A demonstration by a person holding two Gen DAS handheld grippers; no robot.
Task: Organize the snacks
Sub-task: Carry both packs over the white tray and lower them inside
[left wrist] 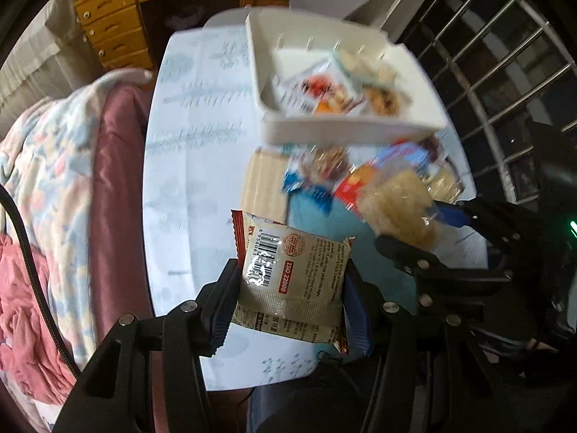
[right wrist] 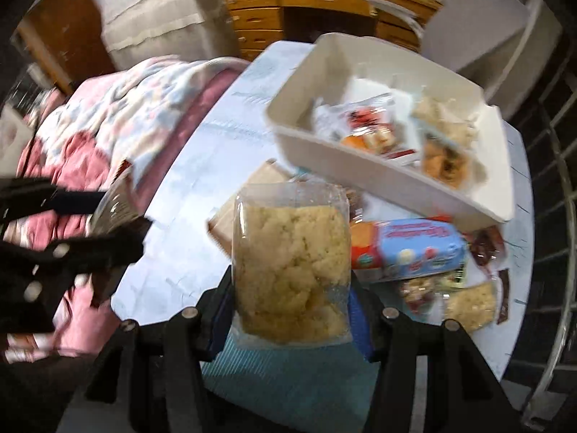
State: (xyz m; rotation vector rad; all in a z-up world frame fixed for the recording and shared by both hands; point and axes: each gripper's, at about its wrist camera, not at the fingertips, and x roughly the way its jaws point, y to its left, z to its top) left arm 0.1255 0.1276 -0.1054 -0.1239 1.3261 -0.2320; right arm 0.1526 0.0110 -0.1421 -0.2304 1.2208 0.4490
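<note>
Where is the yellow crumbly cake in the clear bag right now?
The crumbly cake bag is clamped in the right gripper, lifted above the table's snack pile, just in front of the white tray.

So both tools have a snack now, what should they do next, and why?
Probably carry both over the white tray and drop them in. The left tool grips a beige barcode packet, the right tool a clear bag of pale crumbly snack. Both are off the table, and the tray already holds a few snacks.
</note>
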